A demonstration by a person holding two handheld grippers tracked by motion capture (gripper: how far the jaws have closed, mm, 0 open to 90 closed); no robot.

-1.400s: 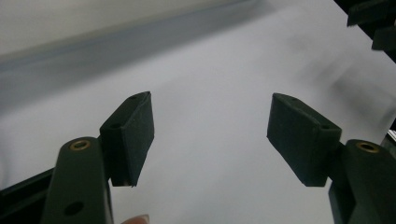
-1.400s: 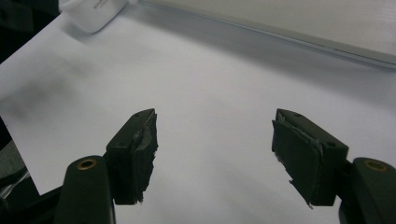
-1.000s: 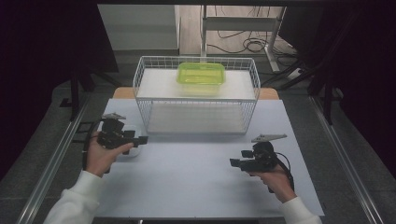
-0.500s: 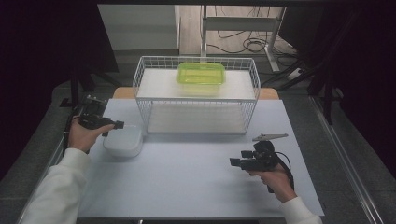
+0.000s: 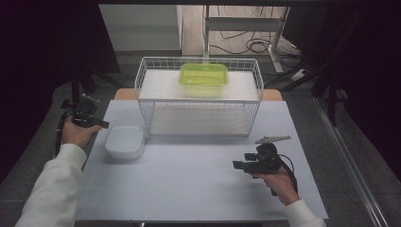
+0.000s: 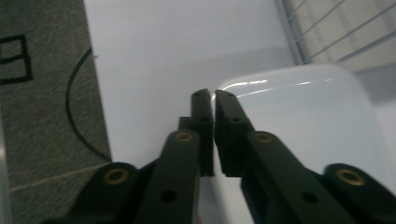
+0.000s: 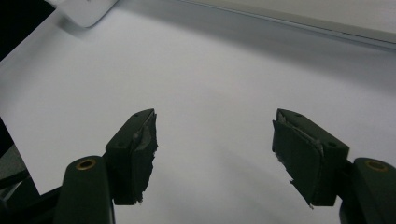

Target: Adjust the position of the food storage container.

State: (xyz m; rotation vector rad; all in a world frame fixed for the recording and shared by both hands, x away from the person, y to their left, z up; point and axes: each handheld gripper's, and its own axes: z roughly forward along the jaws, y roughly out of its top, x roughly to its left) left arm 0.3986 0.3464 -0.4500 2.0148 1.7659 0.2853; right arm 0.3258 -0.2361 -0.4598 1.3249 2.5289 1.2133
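Closing just now, left gripper jaws pressed together, empty, withdrawn beside white container; right gripper spread.

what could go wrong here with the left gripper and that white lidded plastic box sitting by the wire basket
The left gripper has just been closing; its jaws meet with nothing between them, beside the white lidded plastic box. A grasp attempt now would probably just nudge the box.

The box sits close to the white wire basket, so a push from the left could knock it against the wire.

The gripper's black cable trails off the table edge and might snag.
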